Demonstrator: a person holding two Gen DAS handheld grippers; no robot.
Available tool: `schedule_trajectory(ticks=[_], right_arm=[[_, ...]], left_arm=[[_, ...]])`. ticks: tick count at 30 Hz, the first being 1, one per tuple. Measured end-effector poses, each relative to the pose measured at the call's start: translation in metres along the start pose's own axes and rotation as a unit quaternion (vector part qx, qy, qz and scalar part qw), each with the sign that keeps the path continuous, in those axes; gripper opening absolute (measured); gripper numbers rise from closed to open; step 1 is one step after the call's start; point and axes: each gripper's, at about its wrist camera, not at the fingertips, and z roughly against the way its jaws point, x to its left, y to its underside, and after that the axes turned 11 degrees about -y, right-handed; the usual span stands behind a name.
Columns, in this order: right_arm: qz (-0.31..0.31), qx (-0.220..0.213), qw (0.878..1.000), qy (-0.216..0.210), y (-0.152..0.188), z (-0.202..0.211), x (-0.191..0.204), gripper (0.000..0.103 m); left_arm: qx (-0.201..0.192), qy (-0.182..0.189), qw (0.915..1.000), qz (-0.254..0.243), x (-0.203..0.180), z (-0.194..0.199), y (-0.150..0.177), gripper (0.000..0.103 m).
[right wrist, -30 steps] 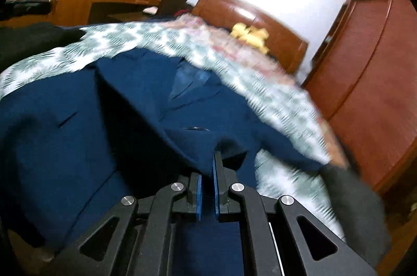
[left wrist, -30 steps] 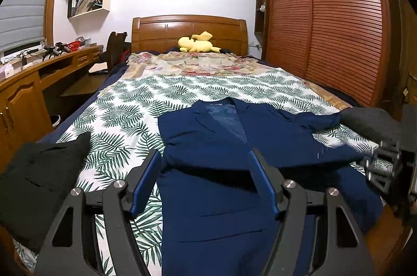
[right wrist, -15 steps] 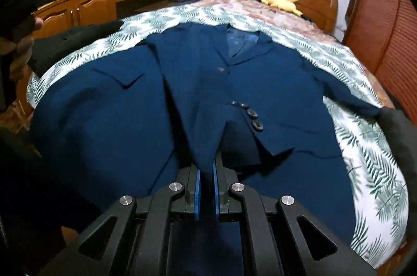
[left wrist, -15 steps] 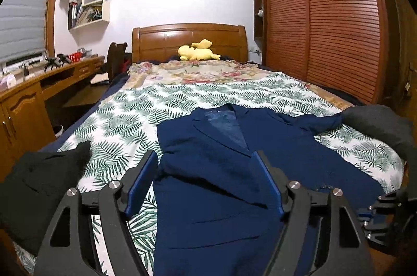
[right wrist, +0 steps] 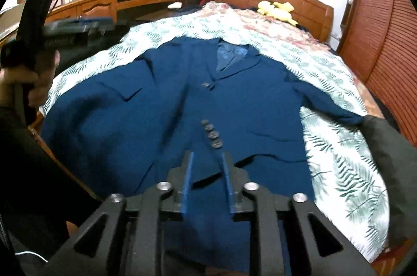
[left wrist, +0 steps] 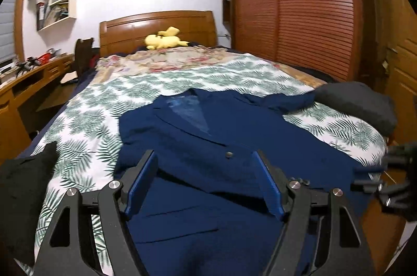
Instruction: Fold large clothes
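A navy blue suit jacket (left wrist: 234, 125) (right wrist: 161, 106) lies face up on the leaf-print bed cover (left wrist: 86, 125). One sleeve is folded across its front, cuff buttons (right wrist: 212, 132) showing. The other sleeve (right wrist: 325, 104) stretches out to the right. My left gripper (left wrist: 203, 155) hovers open over the jacket's lower front, with nothing between its fingers. My right gripper (right wrist: 207, 164) is just short of the folded cuff. Its jaws are opening, and the pads press on nothing. In the right wrist view a hand holds the left gripper (right wrist: 86, 26) at the far left.
A black garment (left wrist: 23, 184) lies at the bed's left corner and a dark grey one (left wrist: 359, 104) (right wrist: 383, 140) at the right edge. A yellow plush toy (left wrist: 164, 37) sits by the headboard. A wooden desk (right wrist: 104, 5) runs along the left, a slatted wardrobe (left wrist: 299, 2) along the right.
The right gripper, shut on the sleeve cuff before, has parted its jaws and drawn back, leaving the sleeve across the jacket front. The left gripper has shifted sideways over the jacket.
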Motion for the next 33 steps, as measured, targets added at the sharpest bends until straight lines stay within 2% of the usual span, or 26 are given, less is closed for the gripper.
schedule_trajectory(ticks=[1, 2, 7, 11, 15, 18, 21, 22, 23, 26, 29, 33], right_arm=[[-0.004, -0.004, 1.000, 0.002, 0.000, 0.004, -0.006, 0.045], [-0.009, -0.009, 1.000, 0.004, -0.002, 0.006, -0.011, 0.047], [-0.048, -0.007, 0.999, 0.006, -0.006, -0.014, -0.040, 0.047], [-0.082, 0.009, 0.996, -0.020, -0.007, -0.047, -0.060, 0.047], [-0.113, 0.044, 0.992, -0.031, -0.007, -0.087, -0.077, 0.047], [-0.132, 0.049, 0.989, -0.045, -0.005, -0.098, -0.083, 0.047], [-0.124, 0.050, 0.989, -0.068, -0.008, -0.096, -0.080, 0.016], [-0.113, 0.052, 0.989, -0.074, -0.009, -0.095, -0.076, 0.009], [-0.100, 0.053, 0.991, -0.076, -0.010, -0.094, -0.075, 0.006], [-0.082, 0.018, 0.993, -0.081, -0.020, -0.071, -0.072, 0.005], [-0.072, -0.042, 0.994, -0.064, -0.035, -0.037, -0.071, 0.004], [-0.053, -0.091, 0.994, 0.002, -0.051, -0.004, -0.072, 0.004]], left_arm=[[0.001, 0.003, 1.0000, -0.004, -0.004, -0.001, 0.000, 0.075], [0.001, 0.007, 1.0000, -0.007, -0.007, -0.001, 0.000, 0.075], [0.012, 0.025, 0.9995, -0.014, -0.022, -0.007, 0.001, 0.075], [0.022, 0.028, 0.9992, -0.021, -0.032, -0.013, 0.003, 0.075], [0.028, 0.029, 0.9988, -0.027, -0.039, -0.016, 0.004, 0.075], [0.031, 0.038, 0.9984, -0.026, -0.042, -0.015, 0.003, 0.075], [0.029, 0.043, 0.9984, -0.025, -0.042, -0.013, 0.000, 0.075], [0.028, 0.043, 0.9984, -0.025, -0.041, -0.013, 0.000, 0.075], [0.028, 0.043, 0.9984, -0.024, -0.040, -0.012, 0.000, 0.075], [0.024, 0.037, 0.9989, -0.017, -0.032, -0.009, -0.001, 0.075], [0.021, 0.030, 0.9993, -0.006, -0.021, -0.007, -0.003, 0.075], [0.019, 0.021, 0.9996, 0.006, -0.010, -0.006, -0.005, 0.075]])
